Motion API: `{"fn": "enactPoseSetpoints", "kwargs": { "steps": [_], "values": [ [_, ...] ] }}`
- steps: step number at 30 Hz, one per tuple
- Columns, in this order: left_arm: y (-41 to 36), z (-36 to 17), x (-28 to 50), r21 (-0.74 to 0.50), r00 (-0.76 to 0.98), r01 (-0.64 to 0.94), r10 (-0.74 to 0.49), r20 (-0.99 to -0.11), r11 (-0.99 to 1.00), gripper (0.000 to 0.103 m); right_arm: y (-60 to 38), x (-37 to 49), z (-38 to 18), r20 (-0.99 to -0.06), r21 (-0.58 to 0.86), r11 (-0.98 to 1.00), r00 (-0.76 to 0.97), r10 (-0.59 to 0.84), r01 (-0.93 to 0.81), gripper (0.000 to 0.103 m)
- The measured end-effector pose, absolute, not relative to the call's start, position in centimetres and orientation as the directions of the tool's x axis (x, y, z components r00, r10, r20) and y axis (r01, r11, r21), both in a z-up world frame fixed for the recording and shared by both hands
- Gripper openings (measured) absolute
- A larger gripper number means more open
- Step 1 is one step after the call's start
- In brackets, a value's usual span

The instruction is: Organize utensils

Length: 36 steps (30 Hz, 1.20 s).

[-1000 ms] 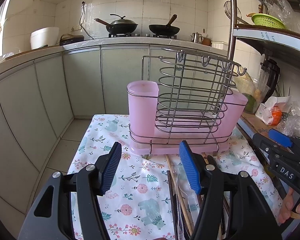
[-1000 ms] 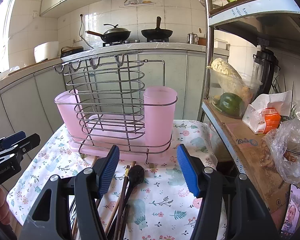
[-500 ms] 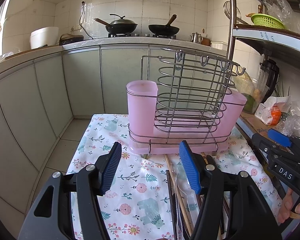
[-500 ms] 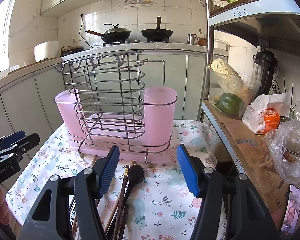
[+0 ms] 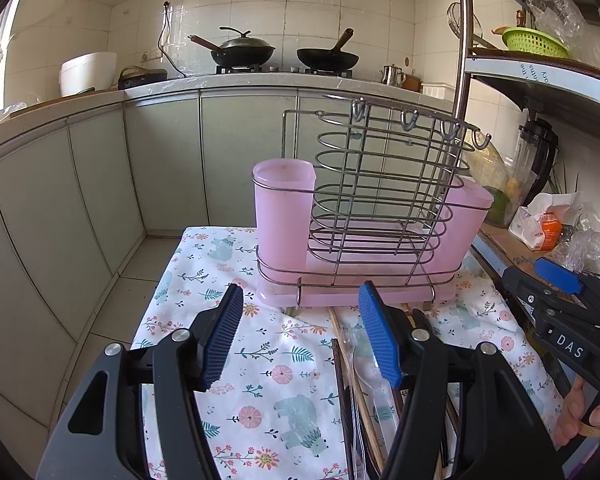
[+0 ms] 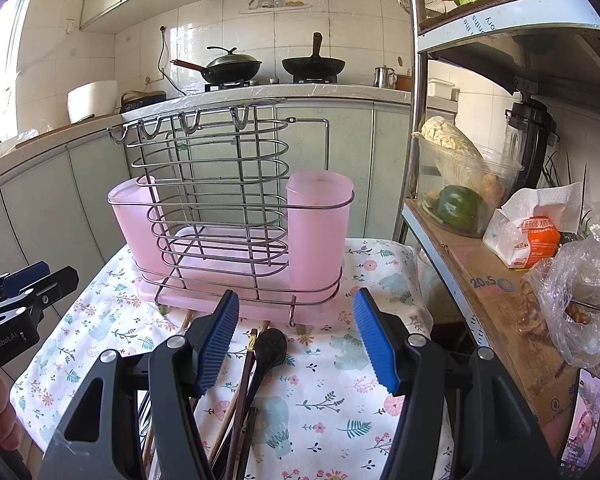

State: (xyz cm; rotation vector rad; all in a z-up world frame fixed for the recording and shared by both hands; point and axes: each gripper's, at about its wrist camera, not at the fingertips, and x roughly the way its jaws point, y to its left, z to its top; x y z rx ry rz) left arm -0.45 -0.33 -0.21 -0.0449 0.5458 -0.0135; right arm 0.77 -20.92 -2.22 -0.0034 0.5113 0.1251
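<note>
A wire utensil rack (image 5: 384, 200) (image 6: 220, 200) with two tall pink cups and a pink drip tray stands at the far side of a small table under a floral cloth (image 5: 260, 360) (image 6: 332, 380). Loose utensils lie on the cloth in front of it: wooden chopsticks (image 5: 350, 364) (image 6: 230, 408), a clear plastic spoon (image 5: 380, 408) and a black spoon (image 6: 270, 346). My left gripper (image 5: 300, 332) hovers open above the cloth, left of the pile. My right gripper (image 6: 296, 334) is open too, with the black spoon's bowl below its left finger. Both hold nothing.
A shelf unit on the right carries a vegetable tub (image 6: 464, 188), a blender (image 6: 530, 140), a tissue pack (image 6: 532, 232) and plastic bags (image 6: 576, 296). A steel pole (image 6: 414, 120) rises beside the table. Cabinets, a counter and two woks (image 5: 284, 54) lie beyond. Tiled floor (image 5: 124, 292) lies left.
Both views have shifted very slightly; the rack sits a touch further left in the left wrist view. Both grippers stay open and nothing has been taken hold of.
</note>
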Motion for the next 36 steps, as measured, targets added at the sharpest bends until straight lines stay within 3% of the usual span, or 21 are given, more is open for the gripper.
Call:
{"fn": "enactPoseSetpoints", "kwargs": {
  "steps": [36],
  "values": [
    [0.5, -1.4, 1.1, -0.046, 0.822, -0.008, -0.020, -0.569, 0.999, 0.061, -21.6, 1.6, -3.0, -0.521, 0.047, 0.991, 0.843, 0.130, -0.123, 0.059]
  ]
}}
